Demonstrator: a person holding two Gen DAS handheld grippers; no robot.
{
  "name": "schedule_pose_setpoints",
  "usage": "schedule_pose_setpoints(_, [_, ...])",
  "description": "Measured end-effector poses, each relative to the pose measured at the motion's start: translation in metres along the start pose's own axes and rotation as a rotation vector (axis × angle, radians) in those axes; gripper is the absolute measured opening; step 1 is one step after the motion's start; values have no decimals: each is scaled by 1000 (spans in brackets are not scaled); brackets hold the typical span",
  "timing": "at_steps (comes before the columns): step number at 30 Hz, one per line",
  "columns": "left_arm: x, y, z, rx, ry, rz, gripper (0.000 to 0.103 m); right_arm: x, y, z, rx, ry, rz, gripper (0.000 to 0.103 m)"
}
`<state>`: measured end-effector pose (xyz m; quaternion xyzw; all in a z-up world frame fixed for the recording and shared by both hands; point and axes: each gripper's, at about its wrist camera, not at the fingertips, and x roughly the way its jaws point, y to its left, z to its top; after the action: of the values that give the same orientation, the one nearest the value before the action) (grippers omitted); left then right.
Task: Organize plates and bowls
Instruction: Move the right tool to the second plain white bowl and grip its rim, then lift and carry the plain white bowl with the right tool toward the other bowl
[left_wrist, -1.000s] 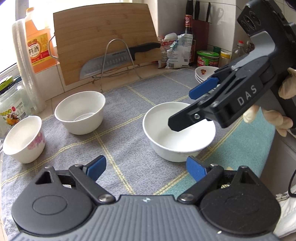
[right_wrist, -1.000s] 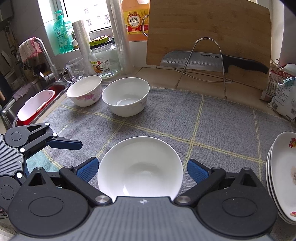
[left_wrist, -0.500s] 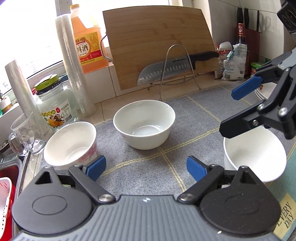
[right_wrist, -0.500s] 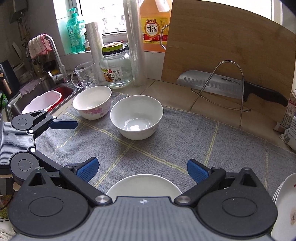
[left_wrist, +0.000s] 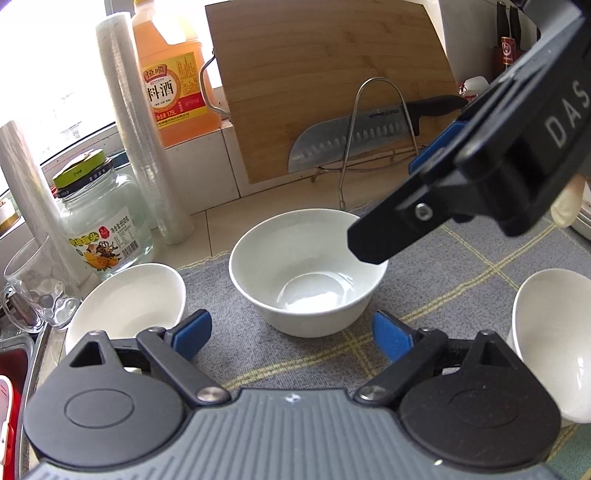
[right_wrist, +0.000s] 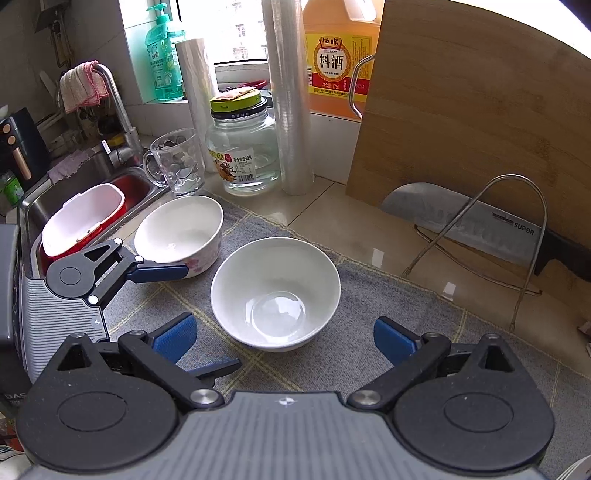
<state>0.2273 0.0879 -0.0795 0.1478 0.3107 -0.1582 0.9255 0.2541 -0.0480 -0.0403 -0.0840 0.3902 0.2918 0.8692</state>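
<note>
Three white bowls (left_wrist: 306, 273) on grey cloth (right_wrist: 388, 332) over desk; sink (right_wrist: 55, 199) adjacent. Both tools (left_wrist: 291, 332) (right_wrist: 284, 338) wide apart, empty.

We found bare grey mat (right_wrist: 388, 306) right of the plain white bowl (right_wrist: 275, 291); on its left the flowered bowl (right_wrist: 181, 232) and left gripper (right_wrist: 173, 291) crowded in, and far behind, jar (right_wrist: 243, 147) and cutting board (right_wrist: 480, 122) walled the counter

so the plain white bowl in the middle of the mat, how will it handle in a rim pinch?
The plain white bowl looks like glazed ceramic: probably rigid, fairly heavy, and chippable. Its glossy wall suggests the pads may slip. It sits upright on the grey mat, so a push likely drags rather than slides.
</note>
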Motion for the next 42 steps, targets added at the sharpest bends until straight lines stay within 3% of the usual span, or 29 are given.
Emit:
schedule_pose_setpoints(17, [20,1,5,33,5,-29,92,66,-22,27,38,101,99,100])
schedule_pose_setpoints(24, [21,3,6,48,-3,-60,86,73,-19,30,23,109,121,91])
schedule_pose_setpoints(42, [20,5,4,67,-11,-74,85,77,-24,29,55,115,141,91])
